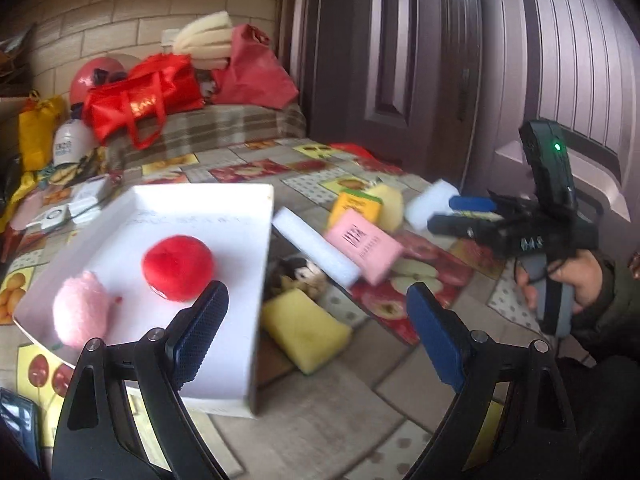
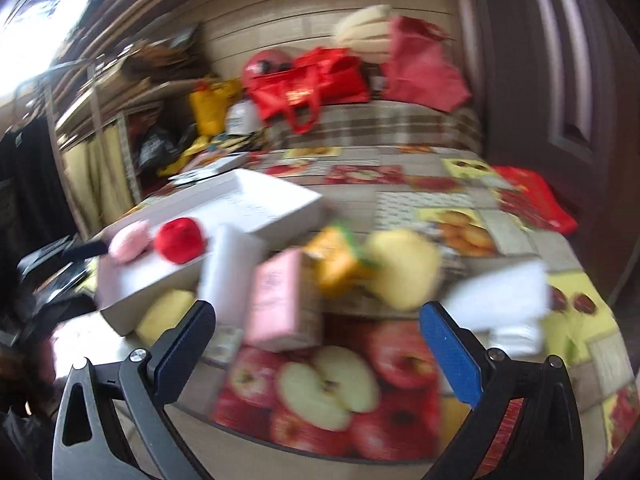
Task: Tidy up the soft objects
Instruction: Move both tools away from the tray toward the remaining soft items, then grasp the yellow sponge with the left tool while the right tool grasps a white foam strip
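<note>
A white box (image 1: 224, 216) holds a red plush ball (image 1: 178, 266) and a pink plush (image 1: 80, 312); it also shows in the right wrist view (image 2: 280, 200). Beside it lie a yellow sponge (image 1: 306, 328), a white foam block (image 1: 316, 250), a pink packet (image 1: 364, 246), an orange packet (image 1: 354, 208), a pale yellow sponge (image 1: 390, 204) and a white sponge (image 1: 432, 202). My left gripper (image 1: 318, 320) is open and empty above the yellow sponge. My right gripper (image 2: 318, 346) is open and empty, in front of the pink packet (image 2: 276, 300); it also shows in the left wrist view (image 1: 460, 214).
Red bags (image 1: 144, 96) and a cream bundle (image 1: 208, 40) are piled at the back of the fruit-print tablecloth (image 1: 248, 170). A dark door (image 1: 400, 60) stands on the right. A small dark plush (image 1: 298, 274) lies by the box. Small white devices (image 1: 76, 208) lie left of the box.
</note>
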